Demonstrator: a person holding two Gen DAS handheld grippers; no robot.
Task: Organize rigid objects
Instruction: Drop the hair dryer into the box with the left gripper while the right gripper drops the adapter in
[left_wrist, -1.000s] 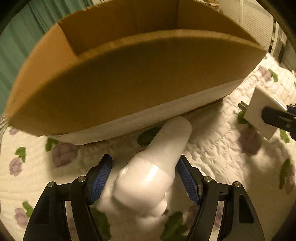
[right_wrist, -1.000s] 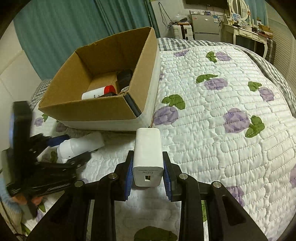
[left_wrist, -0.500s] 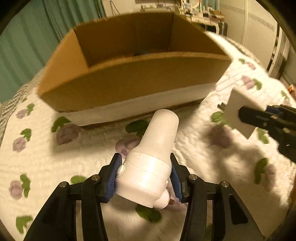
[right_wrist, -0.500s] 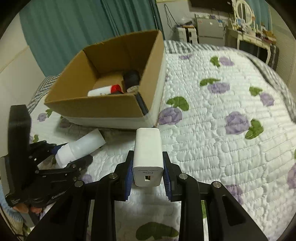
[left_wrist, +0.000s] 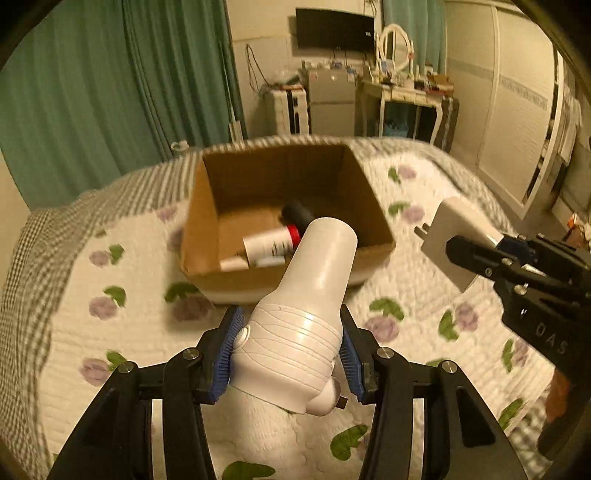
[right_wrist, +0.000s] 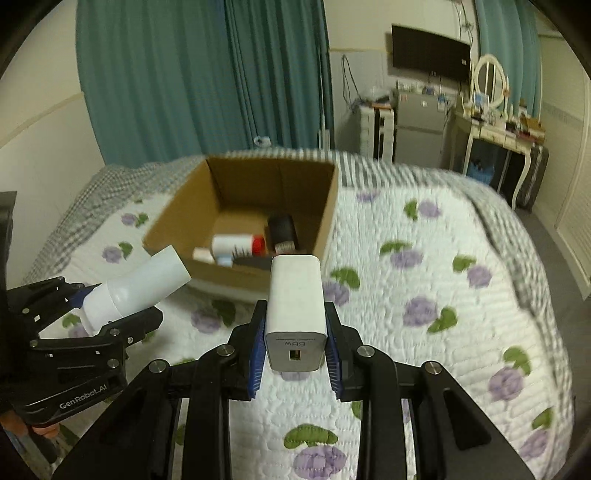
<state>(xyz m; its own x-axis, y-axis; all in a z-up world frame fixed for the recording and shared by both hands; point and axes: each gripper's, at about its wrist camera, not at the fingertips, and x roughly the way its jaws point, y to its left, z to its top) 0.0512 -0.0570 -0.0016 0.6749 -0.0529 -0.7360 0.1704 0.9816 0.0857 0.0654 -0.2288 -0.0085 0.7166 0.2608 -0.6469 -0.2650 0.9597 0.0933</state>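
Observation:
My left gripper (left_wrist: 291, 354) is shut on a white plastic nozzle-shaped bottle (left_wrist: 306, 310) and holds it in the air short of the open cardboard box (left_wrist: 373, 206). My right gripper (right_wrist: 295, 347) is shut on a white 65W charger block (right_wrist: 296, 306), also lifted, short of the box (right_wrist: 330, 210). The box holds a white bottle with a red cap (right_wrist: 236, 243), a black cylinder (right_wrist: 280, 229) and other small items. The charger also shows at the right of the left wrist view (left_wrist: 454, 240), and the bottle at the left of the right wrist view (right_wrist: 136, 284).
The box stands on a bed with a white quilt (right_wrist: 443, 295) printed with purple flowers. A grey checked cover (left_wrist: 44, 243) lies at the bed's left. Green curtains (right_wrist: 203, 74), a small fridge (right_wrist: 421, 118) and a dressing table (right_wrist: 495, 125) stand beyond the bed.
Both grippers have risen and pulled back from the box, so its inside now shows. The left gripper closed on the white bottle and lifted it off the quilt.

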